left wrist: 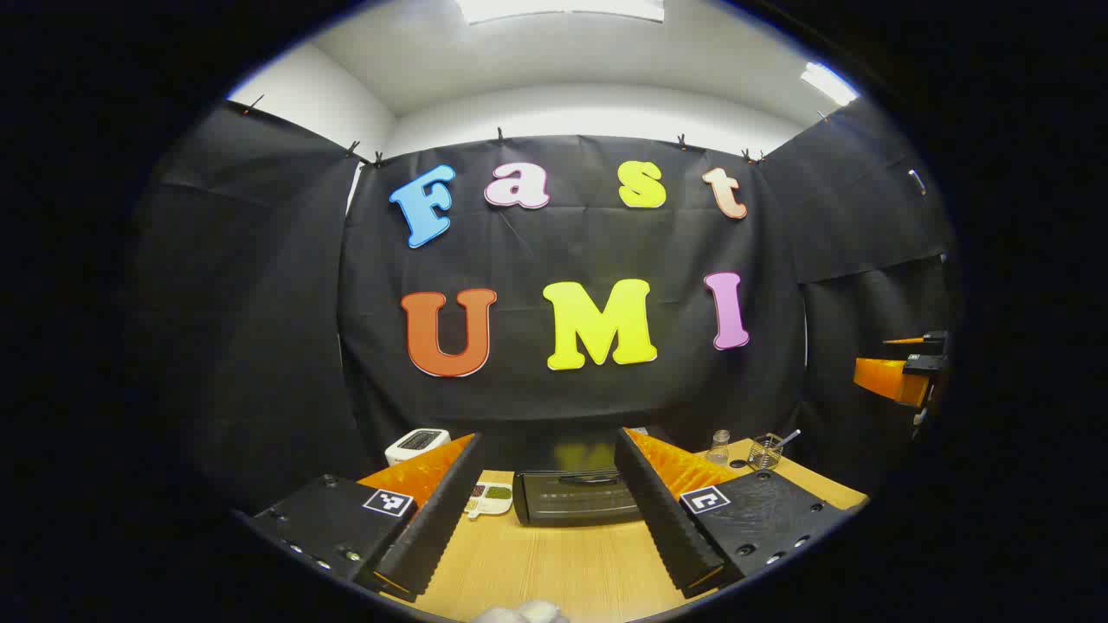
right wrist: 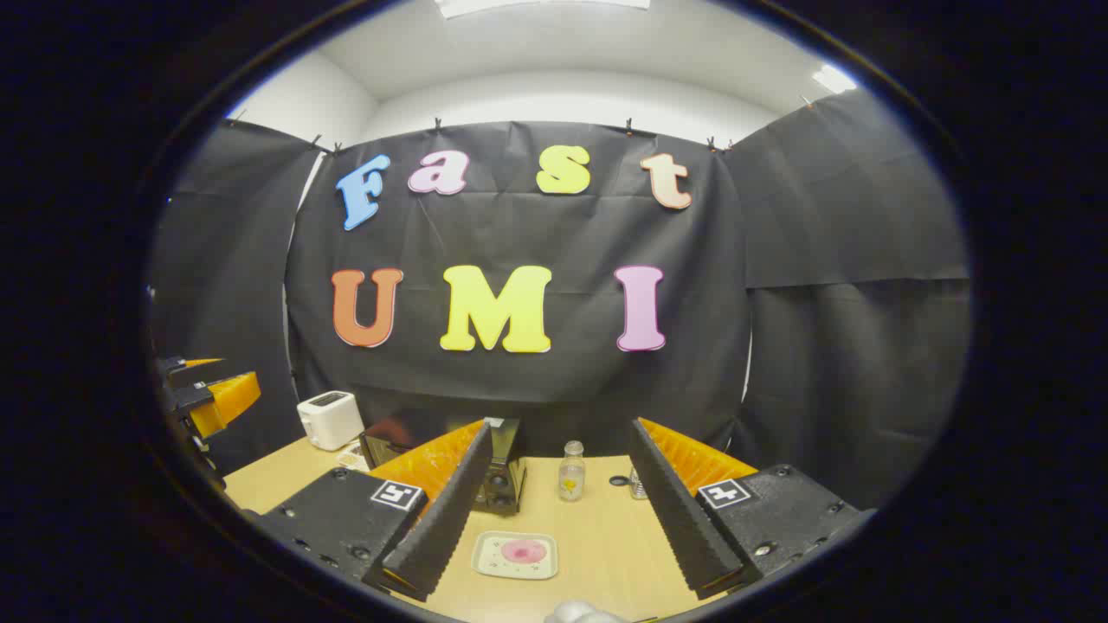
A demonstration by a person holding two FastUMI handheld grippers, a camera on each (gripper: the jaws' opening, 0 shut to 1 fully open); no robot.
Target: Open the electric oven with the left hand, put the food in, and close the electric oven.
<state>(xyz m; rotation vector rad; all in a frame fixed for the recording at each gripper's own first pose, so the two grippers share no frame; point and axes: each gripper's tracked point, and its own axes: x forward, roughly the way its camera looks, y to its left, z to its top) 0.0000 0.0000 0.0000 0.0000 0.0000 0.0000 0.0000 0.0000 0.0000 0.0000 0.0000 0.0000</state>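
The left gripper is hovering with jaws wide and empty, facing the closed electric oven on the desk. The right gripper, jaws equally wide and empty, is hanging above the plated food. Approaching off-centre, the left jaws could be missing the oven handle.

One electric oven is sitting between the left gripper's jaws, door shut. Two plates are showing: one with dark and green food just inside the left jaw there, and one plate with pink food lying between the right gripper's jaws. One white toaster is standing beyond the left jaw. One small glass bottle is standing between the right gripper's jaws, one wire holder outside the right jaw of the left gripper.
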